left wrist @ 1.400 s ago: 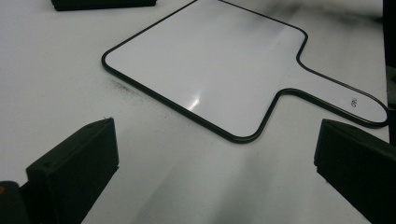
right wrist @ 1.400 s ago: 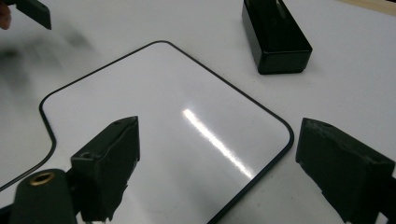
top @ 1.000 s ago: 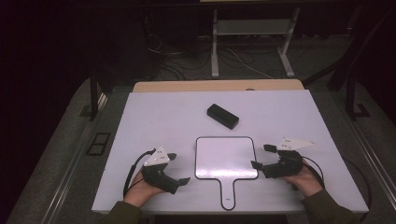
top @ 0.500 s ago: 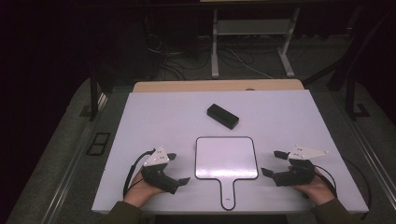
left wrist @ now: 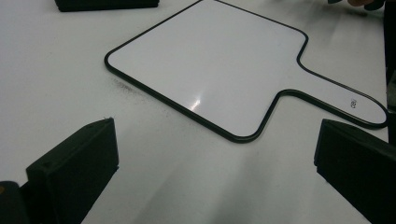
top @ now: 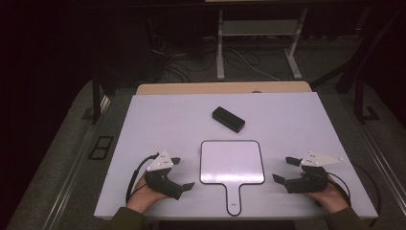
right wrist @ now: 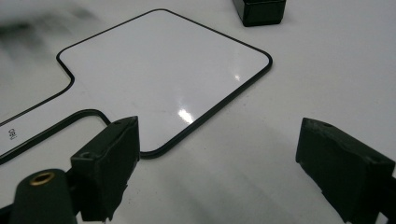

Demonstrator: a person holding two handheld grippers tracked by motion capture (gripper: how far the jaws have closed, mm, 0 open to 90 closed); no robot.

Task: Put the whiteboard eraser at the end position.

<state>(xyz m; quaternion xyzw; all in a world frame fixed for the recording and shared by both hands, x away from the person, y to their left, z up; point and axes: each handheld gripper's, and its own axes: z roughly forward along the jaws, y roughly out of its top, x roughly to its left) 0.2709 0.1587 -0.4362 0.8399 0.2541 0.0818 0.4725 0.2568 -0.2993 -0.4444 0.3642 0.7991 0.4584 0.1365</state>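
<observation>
Dark floor, cables and a metal stand fill the top of the high view, and below them a white surface (top: pixel 143 124) carries the work. A small handled whiteboard (top: pixel 231 162) lies flat at lower centre of the frame, its handle pointing toward the bottom edge, with a black eraser block (top: pixel 228 119) a little above it, apart from it. The left gripper (top: pixel 181 173) rests at lower left, just beside the whiteboard's left edge, jaws spread and holding nothing; the left gripper view shows the board (left wrist: pixel 219 70) ahead between the two jaws, untouched. The right gripper (top: pixel 284 169) sits at lower right, near the board's right edge, also spread wide and empty, and its own view shows the board's corner (right wrist: pixel 163 70) and the eraser (right wrist: pixel 259 10) beyond. The step in hand looks like an approach to the whiteboard. Since it lies flush on the surface, a good grasp probably means coming in low at the edge or the handle, one jaw slipping under the rim, while the other gripper steadies the far side so the board does not slide. Compared with a second ago, the right gripper has drawn back toward the lower right, away from the board's edge; the left gripper, whiteboard and eraser lie as they did.
</observation>
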